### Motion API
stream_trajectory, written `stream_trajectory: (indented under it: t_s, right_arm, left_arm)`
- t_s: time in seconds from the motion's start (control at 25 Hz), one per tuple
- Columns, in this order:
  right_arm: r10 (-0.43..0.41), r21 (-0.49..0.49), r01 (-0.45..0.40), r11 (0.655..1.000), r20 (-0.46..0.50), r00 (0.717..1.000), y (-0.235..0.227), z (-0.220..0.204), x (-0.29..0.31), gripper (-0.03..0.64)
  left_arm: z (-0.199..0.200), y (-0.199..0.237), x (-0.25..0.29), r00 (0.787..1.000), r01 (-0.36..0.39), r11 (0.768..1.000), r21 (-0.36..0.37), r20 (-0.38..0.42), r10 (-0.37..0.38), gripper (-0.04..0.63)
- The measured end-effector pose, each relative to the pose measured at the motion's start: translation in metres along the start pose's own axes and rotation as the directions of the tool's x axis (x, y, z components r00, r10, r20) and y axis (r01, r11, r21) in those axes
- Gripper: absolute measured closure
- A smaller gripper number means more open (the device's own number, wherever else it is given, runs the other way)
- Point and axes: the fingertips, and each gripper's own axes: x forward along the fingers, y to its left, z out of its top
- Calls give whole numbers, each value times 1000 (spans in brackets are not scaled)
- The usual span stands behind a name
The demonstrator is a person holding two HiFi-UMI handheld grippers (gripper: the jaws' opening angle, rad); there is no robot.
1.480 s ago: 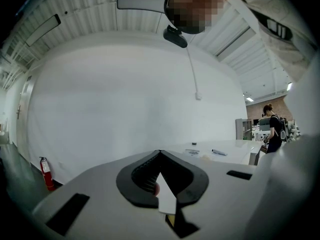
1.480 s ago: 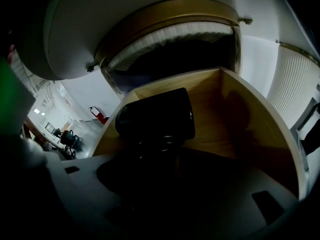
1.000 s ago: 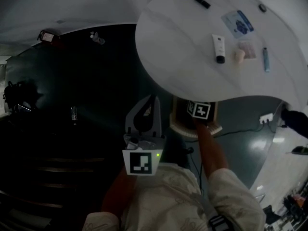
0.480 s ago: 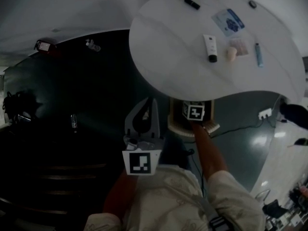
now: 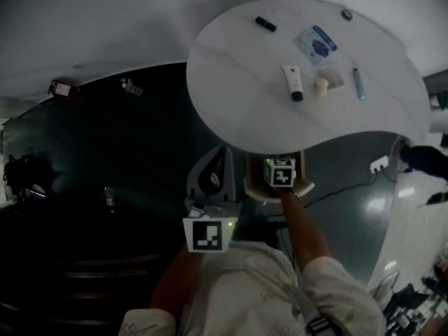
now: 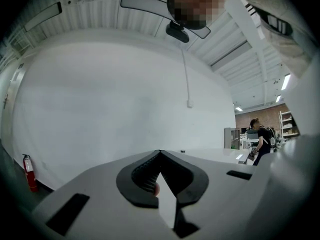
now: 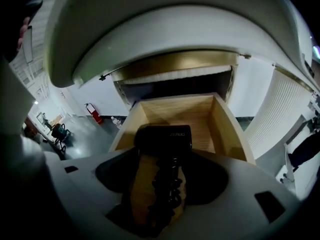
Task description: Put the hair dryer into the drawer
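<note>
The black hair dryer [image 7: 162,138] lies in the open wooden drawer [image 7: 225,124], its coiled cord [image 7: 167,184] trailing toward me. My right gripper [image 7: 162,156] hangs above it, pointing steeply down, jaws wide apart and touching nothing. In the head view the right gripper [image 5: 280,172] sits over the drawer [image 5: 255,187] under the white table's [image 5: 238,82] near edge. My left gripper [image 5: 213,170] is held close to my body, left of the drawer, its jaws shut with nothing between them [image 6: 160,154].
On the table lie a white tube [image 5: 293,82], a blue packet [image 5: 315,44], a blue pen [image 5: 358,84] and a small black object [image 5: 265,24]. A power strip [image 5: 379,164] lies on the floor at right. The floor at left is dark.
My right gripper has lifted away from the hair dryer, which stays in the drawer. The left gripper has risen slightly. The head view has shifted a little.
</note>
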Motion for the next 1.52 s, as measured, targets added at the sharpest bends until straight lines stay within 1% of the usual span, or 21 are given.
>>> stream_trajectory:
  t_s: [0.08,0.16,0.24,0.4,0.56,0.64,0.76,0.92,1.04,1.16,1.24,1.36,1.52]
  right_arm:
    - [2,-5,-2,1000,-9,1000,6,2,-7,339]
    - [-13,0,13,1000,5,1000,6,9,-17,339]
    - [-21,16,21,1000,20,1000,6,12,-24,339]
    - [-31,47,30,998,19,999,8,12,-39,339]
    - [-21,53,19,998,30,999,11,11,-57,339]
    - [3,47,-4,999,33,999,16,10,-64,339]
    - [12,55,-15,998,63,998,15,10,-85,339]
    - [-24,90,11,996,138,990,4,23,-121,339]
    - [-63,110,38,993,234,970,-4,43,-152,339]
    - [-102,144,59,988,317,943,-11,61,-184,339]
    - [-117,144,68,987,370,922,-11,77,-203,340]
    - [-129,145,70,987,453,882,-8,99,-229,339]
    - [-139,130,80,988,554,821,1,125,-272,339]
  left_arm:
    - [7,2,2,1000,19,1000,5,7,-19,594]
    - [16,2,6,999,39,999,5,26,-40,594]
    - [24,2,8,998,60,998,6,35,-60,594]
    - [32,5,16,995,95,995,-2,43,-95,594]
    - [36,6,22,991,128,992,1,44,-128,594]
    - [39,5,23,989,141,990,10,53,-141,594]
    - [41,-2,23,985,158,987,14,60,-159,594]
    - [39,-13,24,979,196,981,-4,55,-195,594]
    - [41,-17,24,976,208,978,-17,66,-207,594]
    - [41,-24,25,972,226,974,-19,68,-224,594]
    - [41,-29,27,969,241,970,-16,60,-240,594]
    - [41,-34,30,966,253,967,-15,52,-252,594]
    - [43,-44,29,963,267,964,-18,50,-266,594]
